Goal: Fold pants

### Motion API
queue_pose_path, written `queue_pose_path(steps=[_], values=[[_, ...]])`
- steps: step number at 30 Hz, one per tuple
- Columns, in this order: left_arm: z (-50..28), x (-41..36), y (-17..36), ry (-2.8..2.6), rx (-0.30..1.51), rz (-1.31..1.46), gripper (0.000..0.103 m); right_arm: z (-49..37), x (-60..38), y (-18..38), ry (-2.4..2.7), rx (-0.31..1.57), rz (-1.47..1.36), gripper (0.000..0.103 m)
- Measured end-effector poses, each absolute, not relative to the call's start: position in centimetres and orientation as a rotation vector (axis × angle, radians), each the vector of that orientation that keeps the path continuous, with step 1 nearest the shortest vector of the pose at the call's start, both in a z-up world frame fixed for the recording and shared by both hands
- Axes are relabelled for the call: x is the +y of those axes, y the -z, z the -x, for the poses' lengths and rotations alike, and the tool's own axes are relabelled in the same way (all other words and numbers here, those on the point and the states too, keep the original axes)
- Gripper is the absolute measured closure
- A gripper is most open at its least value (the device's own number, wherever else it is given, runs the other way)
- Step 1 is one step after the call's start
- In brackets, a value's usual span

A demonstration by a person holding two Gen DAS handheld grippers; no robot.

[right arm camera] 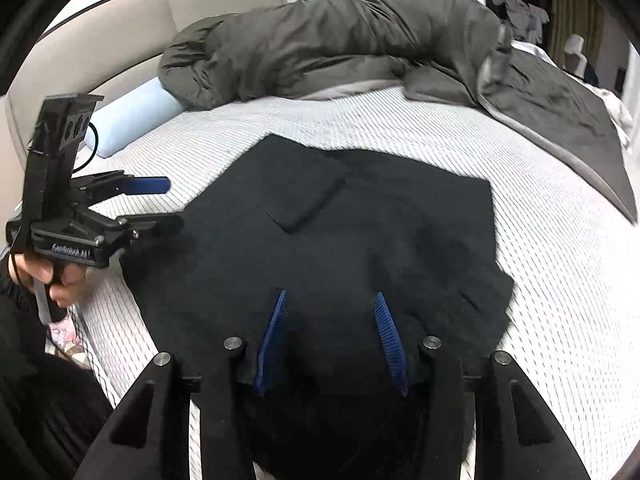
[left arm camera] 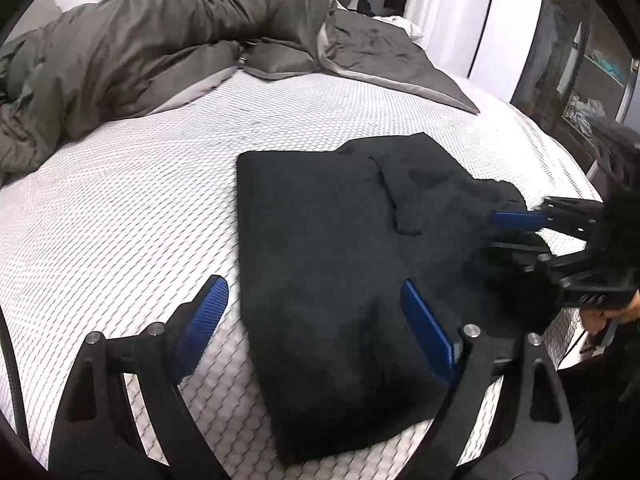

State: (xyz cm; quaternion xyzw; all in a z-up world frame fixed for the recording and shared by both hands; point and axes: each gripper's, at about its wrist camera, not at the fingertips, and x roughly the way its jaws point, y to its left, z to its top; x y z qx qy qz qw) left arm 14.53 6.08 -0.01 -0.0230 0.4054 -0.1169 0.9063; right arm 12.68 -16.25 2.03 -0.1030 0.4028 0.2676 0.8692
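Left fingers (left arm camera: 310, 312) spread wide, right fingers (right arm camera: 330, 308) parted, neither gripping folded black pants (left arm camera: 320, 240)

Both wrist views close, angled down, sharing pants (left arm camera: 340, 260)

Black pants (left arm camera: 320, 248) on white honeycomb-patterned mattress (left arm camera: 140, 200).

Even indoor light, soft shadows, fisheye bending and dark corners, slight motion blur at edges
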Motion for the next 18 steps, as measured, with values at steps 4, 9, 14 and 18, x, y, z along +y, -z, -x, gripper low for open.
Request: queue_pose_path(steps=[4, 9, 14, 18], values=[[-17.6, 4.1, 1.7, 0.286, 0.917, -0.001, 0.047, -15.5, -13.0, -0.7, -0.585, 0.920, 0.203, 0.056], [-18.1, 6.4, 2.2, 0.284, 0.903, 0.041, 0.060, -16.0, -12.7, 1.0, -0.486, 0.952, 0.345, 0.056], [-17.3, 8.6, 2.5, 0.205, 0.903, 0.072, 0.059, -16.6, -17.7, 0.5, -0.401, 0.944, 0.303, 0.059], [-16.4, 9.1, 0.1, 0.186, 0.852, 0.088, 0.059, -15.5, -17.2, -0.8, -0.448, 0.902, 0.292, 0.057]])
